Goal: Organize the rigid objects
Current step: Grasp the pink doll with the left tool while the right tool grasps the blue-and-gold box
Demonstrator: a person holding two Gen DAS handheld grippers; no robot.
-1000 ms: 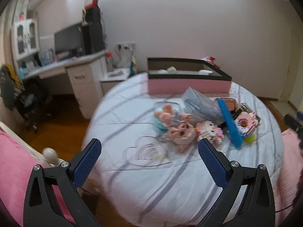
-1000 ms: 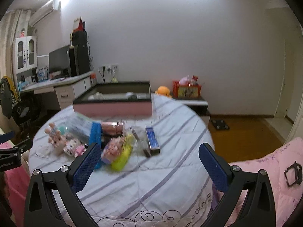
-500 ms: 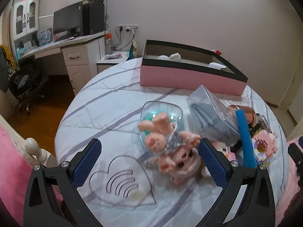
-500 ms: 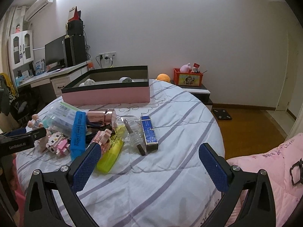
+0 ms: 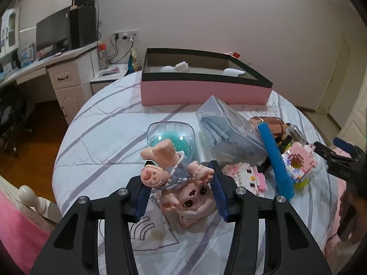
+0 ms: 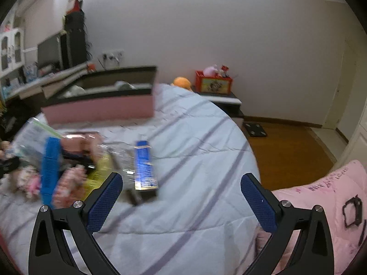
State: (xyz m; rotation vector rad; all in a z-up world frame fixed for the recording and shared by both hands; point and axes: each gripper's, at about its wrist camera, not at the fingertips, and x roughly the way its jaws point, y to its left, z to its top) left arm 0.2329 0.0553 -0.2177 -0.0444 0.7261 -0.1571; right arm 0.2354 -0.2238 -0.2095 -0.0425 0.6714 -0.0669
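Note:
In the left wrist view my left gripper point(image 5: 181, 197) has its blue pads closed in on the pink pig doll point(image 5: 176, 181), which lies upside down on the quilt with its legs up. Behind it stand a clear cup with a teal brush point(image 5: 170, 137), a clear plastic box point(image 5: 227, 130), a blue bar point(image 5: 275, 158) and pink block toys point(image 5: 298, 162). The pink box with a black rim point(image 5: 204, 84) stands at the back. In the right wrist view my right gripper point(image 6: 181, 197) is open and empty above the quilt, near a blue carton point(image 6: 144, 165).
The round bed's striped white quilt point(image 6: 195, 151) carries everything. A desk with a monitor point(image 5: 52, 34) stands at the left, a nightstand with a red box point(image 6: 213, 83) at the right. Wood floor point(image 6: 289, 151) surrounds the bed. A pink pillow point(image 6: 321, 188) lies at the lower right.
My left gripper has come down over the pig doll and closed from wide open onto it. My right gripper has moved lower and nearer the quilt, still open.

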